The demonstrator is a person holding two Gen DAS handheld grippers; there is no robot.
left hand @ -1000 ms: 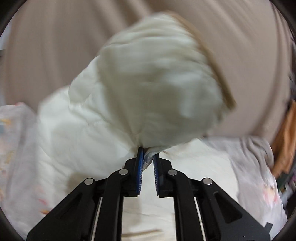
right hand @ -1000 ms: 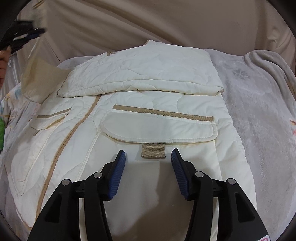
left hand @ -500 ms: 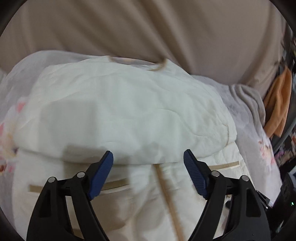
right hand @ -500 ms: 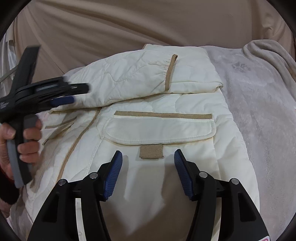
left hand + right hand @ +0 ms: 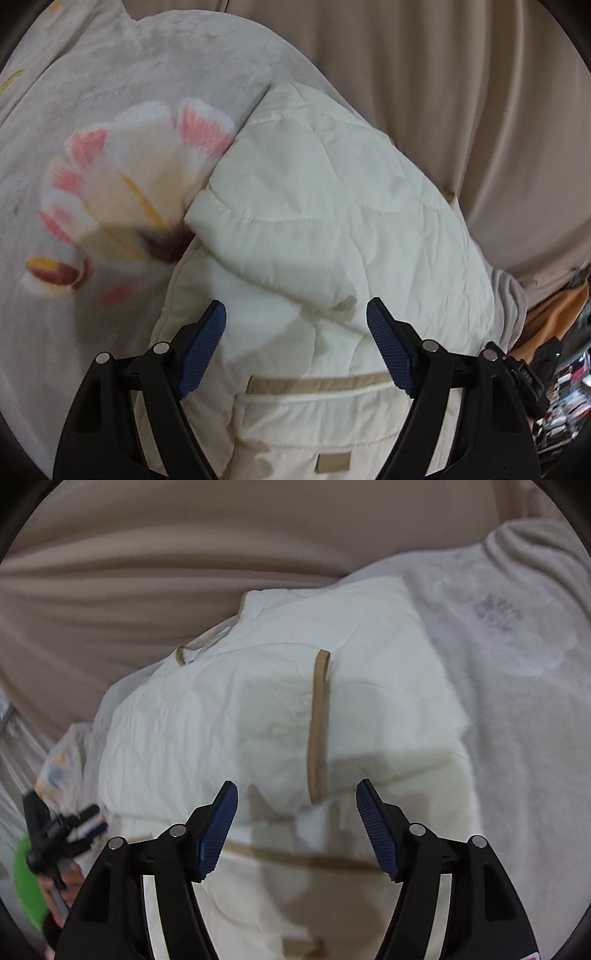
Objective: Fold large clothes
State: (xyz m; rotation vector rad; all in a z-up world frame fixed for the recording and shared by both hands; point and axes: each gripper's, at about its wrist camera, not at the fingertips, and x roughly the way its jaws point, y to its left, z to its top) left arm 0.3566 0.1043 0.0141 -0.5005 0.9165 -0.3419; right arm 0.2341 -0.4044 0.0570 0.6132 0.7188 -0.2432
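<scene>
A cream quilted jacket point(image 5: 325, 221) with tan trim lies flat on a grey blanket. Both sleeves are folded across its chest; in the right wrist view the jacket point(image 5: 266, 716) shows a tan cuff band point(image 5: 317, 723) on the top sleeve. My left gripper point(image 5: 295, 332) is open and empty, just above the jacket's left side near a tan-edged pocket point(image 5: 317, 384). My right gripper point(image 5: 297, 808) is open and empty above the jacket's middle. The left gripper also shows at the left edge of the right wrist view point(image 5: 74, 830).
The grey blanket point(image 5: 517, 701) has a pink and yellow flower print point(image 5: 110, 192) left of the jacket. A beige curtain point(image 5: 461, 92) hangs behind the bed. Orange cloth and clutter point(image 5: 554, 332) sit at the right. A green object point(image 5: 26, 878) is at the far left.
My left gripper let go of the left sleeve, which now lies folded across the chest, and drew back to the jacket's left side. My right gripper moved forward over the jacket, still open.
</scene>
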